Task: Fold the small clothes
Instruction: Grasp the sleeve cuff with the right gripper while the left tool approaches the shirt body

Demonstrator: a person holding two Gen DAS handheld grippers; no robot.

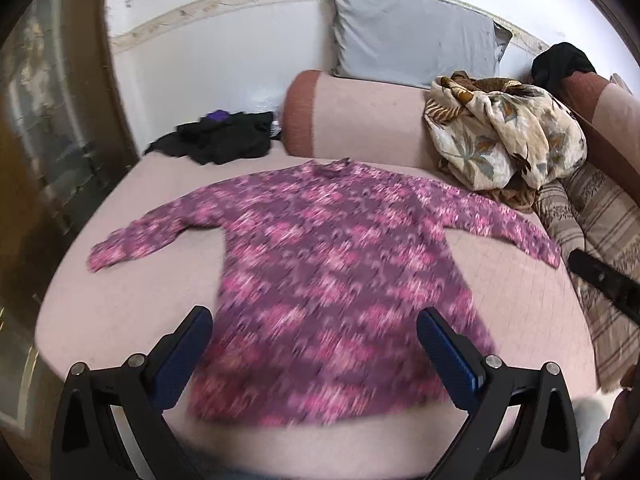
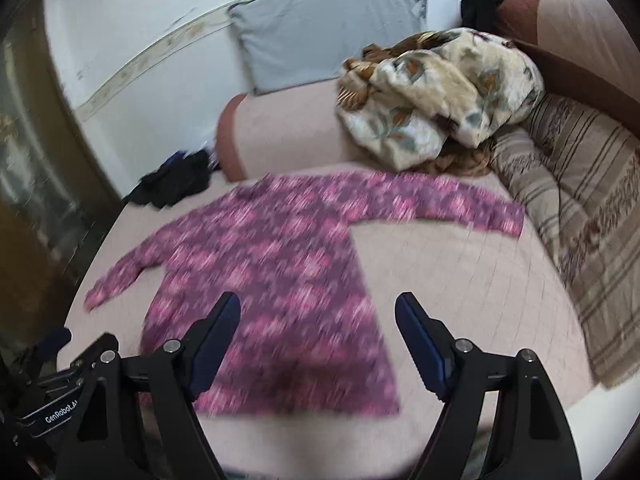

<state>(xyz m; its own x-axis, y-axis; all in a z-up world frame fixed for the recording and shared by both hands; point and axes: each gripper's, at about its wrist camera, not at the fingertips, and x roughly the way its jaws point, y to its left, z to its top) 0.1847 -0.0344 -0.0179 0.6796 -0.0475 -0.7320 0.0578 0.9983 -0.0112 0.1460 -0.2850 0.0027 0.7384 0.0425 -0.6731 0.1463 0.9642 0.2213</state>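
Pink bedding [image 1: 120, 320] is carrying a purple-pink sweater [image 1: 328, 264] lying flat mid-frame; left gripper [image 1: 316, 344] and right gripper [image 2: 318, 336] are hovering wide open, fingers holding nothing.

A pink-and-purple patterned top [image 1: 320, 264] lies flat on the bed (both long sleeves spread outward).

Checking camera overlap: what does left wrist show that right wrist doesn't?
Left wrist only: the left gripper, open above the hem, and a black gripper finger entering at the right edge.

Right wrist only: the right gripper, open, and a labelled black device at lower left.

Both: pink sweater spread flat on the bed, grey pillow, floral blanket, black clothes.
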